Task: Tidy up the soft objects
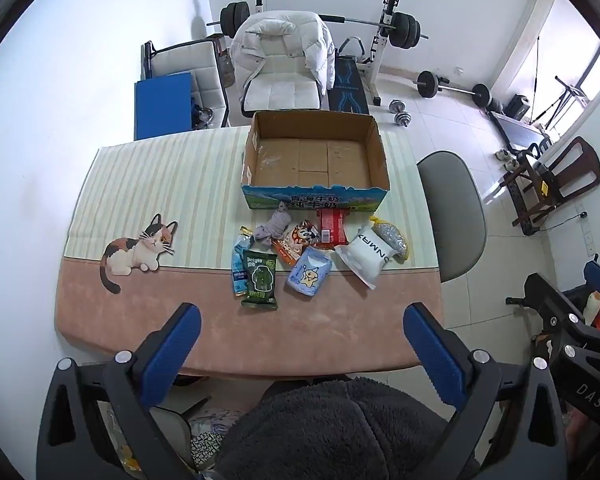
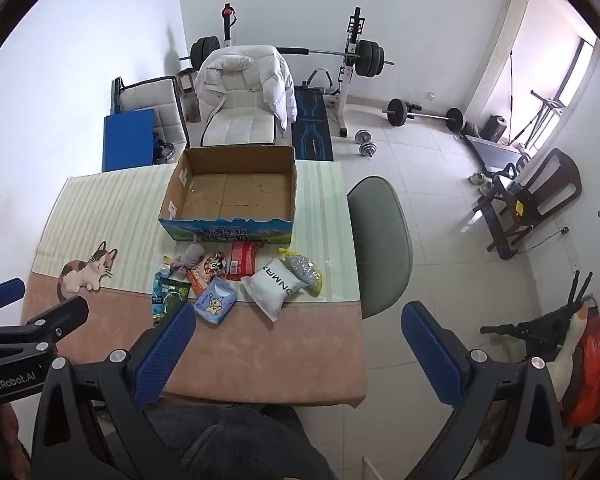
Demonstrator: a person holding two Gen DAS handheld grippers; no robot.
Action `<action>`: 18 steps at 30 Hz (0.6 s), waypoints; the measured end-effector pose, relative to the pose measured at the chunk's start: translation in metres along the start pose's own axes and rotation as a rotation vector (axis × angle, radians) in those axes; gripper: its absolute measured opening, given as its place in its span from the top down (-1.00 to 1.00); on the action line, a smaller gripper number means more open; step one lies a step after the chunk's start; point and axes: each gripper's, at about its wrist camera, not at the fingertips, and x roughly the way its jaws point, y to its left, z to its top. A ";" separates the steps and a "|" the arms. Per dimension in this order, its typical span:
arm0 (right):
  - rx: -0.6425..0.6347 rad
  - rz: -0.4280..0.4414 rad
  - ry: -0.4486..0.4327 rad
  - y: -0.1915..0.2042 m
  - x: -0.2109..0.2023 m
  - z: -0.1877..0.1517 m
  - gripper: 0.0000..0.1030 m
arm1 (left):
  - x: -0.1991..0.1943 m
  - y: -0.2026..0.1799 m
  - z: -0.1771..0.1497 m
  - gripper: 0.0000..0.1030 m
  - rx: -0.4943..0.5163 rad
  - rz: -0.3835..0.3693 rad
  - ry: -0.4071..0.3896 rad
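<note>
An empty cardboard box stands at the table's far side. In front of it lies a cluster of soft packs: a dark green pouch, a light blue packet, a white pillow pack, a red pack, an orange snack bag, a grey cloth bundle, a slim blue sachet and a silver-filled bag. My left gripper hovers open above the near table edge. My right gripper is open too, high over the table's right part.
The table wears a striped and pink cloth with a cat print. A grey chair stands at its right side, a white chair with a jacket behind it. Weights and a bench fill the far floor. A dark fleece garment is below me.
</note>
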 end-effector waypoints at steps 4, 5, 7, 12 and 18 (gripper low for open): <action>0.012 0.017 -0.005 0.000 0.000 0.000 -1.00 | 0.007 0.004 0.005 -1.00 0.005 -0.007 0.028; 0.013 0.019 -0.004 0.000 0.000 0.000 -1.00 | 0.005 0.004 0.005 -1.00 0.005 -0.003 0.027; 0.018 0.023 -0.005 -0.002 -0.001 0.001 -1.00 | 0.005 0.005 0.005 -1.00 0.002 -0.006 0.022; 0.015 0.008 -0.017 0.002 0.000 0.002 -1.00 | 0.005 0.009 0.002 -1.00 -0.014 -0.005 0.004; 0.009 0.009 -0.017 0.006 -0.004 0.006 -1.00 | 0.000 0.013 0.004 -1.00 -0.016 0.007 -0.003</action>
